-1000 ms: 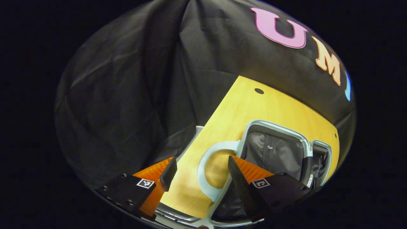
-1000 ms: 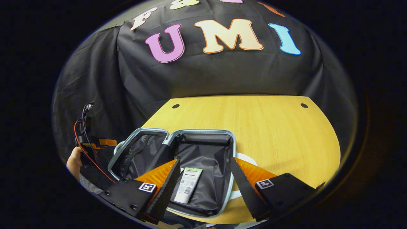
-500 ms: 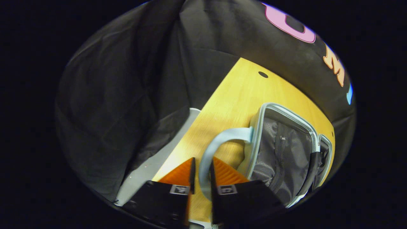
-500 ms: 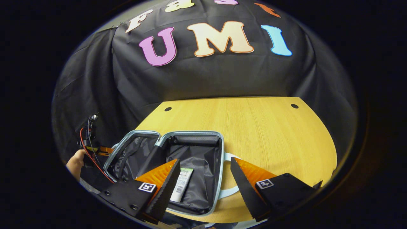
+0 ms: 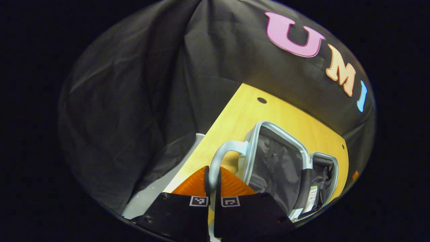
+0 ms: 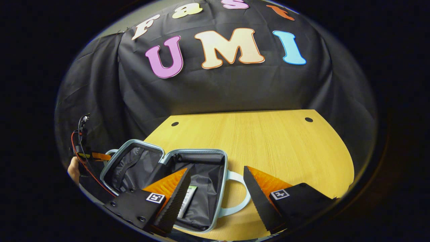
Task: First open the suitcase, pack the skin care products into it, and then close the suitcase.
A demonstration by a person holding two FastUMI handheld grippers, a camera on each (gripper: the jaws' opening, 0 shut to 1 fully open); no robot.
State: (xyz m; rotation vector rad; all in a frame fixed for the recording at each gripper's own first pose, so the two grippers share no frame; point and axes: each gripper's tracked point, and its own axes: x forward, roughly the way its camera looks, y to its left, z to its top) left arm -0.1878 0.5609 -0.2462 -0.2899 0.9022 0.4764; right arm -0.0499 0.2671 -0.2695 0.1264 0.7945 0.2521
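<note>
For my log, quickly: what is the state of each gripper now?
Left gripper: closed on the suitcase handle.
Right gripper: open, holding nothing, above the open suitcase.

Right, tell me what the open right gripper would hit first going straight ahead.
Probably the bare yellow wooden table: the right gripper straddles the pale blue suitcase's handle, apparently above it. Depth is unclear.

both views low, near, facing open suitcase (image 5: pixel 278 164) (image 6: pixel 168 181) from opposite ends
</note>
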